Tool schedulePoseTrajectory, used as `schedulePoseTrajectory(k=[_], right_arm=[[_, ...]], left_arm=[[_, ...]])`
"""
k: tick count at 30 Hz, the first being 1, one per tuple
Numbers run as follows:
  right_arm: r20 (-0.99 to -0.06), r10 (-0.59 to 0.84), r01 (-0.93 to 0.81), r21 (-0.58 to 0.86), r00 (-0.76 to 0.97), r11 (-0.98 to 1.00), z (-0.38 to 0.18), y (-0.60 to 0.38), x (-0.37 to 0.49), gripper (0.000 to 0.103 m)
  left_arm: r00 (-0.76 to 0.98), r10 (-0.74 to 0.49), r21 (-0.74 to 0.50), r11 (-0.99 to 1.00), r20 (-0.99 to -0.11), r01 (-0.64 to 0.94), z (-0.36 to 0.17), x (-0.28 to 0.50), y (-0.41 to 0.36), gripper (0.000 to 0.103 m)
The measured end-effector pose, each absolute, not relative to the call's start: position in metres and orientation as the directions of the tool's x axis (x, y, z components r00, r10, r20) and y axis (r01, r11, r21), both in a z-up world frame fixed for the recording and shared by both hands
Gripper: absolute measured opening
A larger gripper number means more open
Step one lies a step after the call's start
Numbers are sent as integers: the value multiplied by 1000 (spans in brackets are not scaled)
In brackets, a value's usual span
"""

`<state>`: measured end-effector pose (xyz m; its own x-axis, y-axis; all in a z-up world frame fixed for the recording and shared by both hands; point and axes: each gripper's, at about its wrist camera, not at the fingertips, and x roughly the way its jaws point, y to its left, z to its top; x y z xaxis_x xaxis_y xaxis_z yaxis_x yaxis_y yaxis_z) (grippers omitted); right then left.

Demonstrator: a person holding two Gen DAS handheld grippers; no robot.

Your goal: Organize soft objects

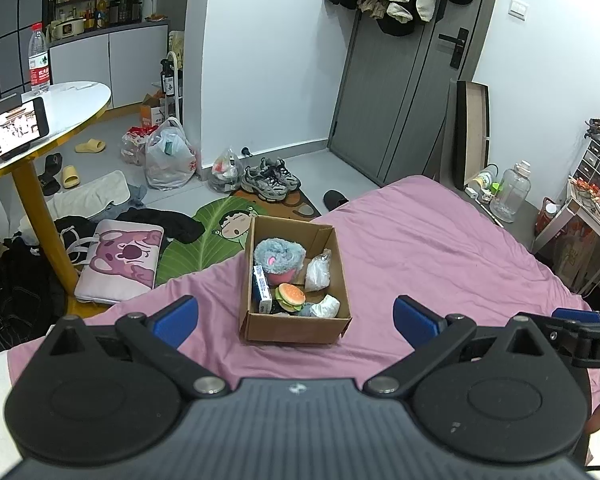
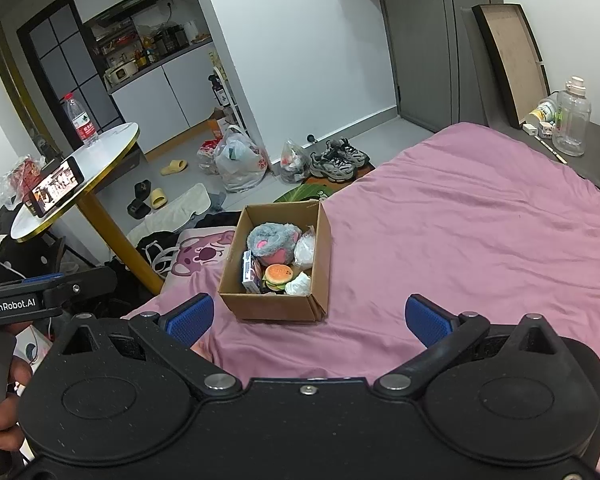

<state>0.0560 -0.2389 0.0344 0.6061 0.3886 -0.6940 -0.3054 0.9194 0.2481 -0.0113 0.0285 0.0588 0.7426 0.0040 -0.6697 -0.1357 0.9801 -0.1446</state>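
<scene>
An open cardboard box [image 1: 296,329] [image 2: 270,307] stands on the pink bed sheet [image 1: 440,248] [image 2: 460,220] near the bed's left edge. Inside lie a grey and pink plush [image 1: 279,257] [image 2: 271,239], a burger toy [image 1: 290,296] [image 2: 278,274], a blue and white carton [image 1: 262,289] [image 2: 249,271], a clear plastic bag [image 1: 318,271] [image 2: 305,249] and a white wad [image 1: 326,307] [image 2: 299,284]. My left gripper [image 1: 296,322] is open and empty, just in front of the box. My right gripper [image 2: 308,322] is open and empty, also short of the box.
A round white table [image 1: 76,100] [image 2: 112,148] with a phone and water bottle stands left of the bed. Clothes, bags, slippers and sneakers [image 1: 272,180] litter the floor. A grey door [image 1: 400,80] is ahead; a big water jug [image 1: 510,192] [image 2: 574,120] sits at the right.
</scene>
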Motion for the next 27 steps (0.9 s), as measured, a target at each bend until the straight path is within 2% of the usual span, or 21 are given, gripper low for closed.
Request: schedulePoseTrajectory(k=[27], right_arm=[[-697,386,-300,250,604,921,33,-238,56,103]], left_arm=[[742,6,-142,981,-670,-136,59,-11,28,103]])
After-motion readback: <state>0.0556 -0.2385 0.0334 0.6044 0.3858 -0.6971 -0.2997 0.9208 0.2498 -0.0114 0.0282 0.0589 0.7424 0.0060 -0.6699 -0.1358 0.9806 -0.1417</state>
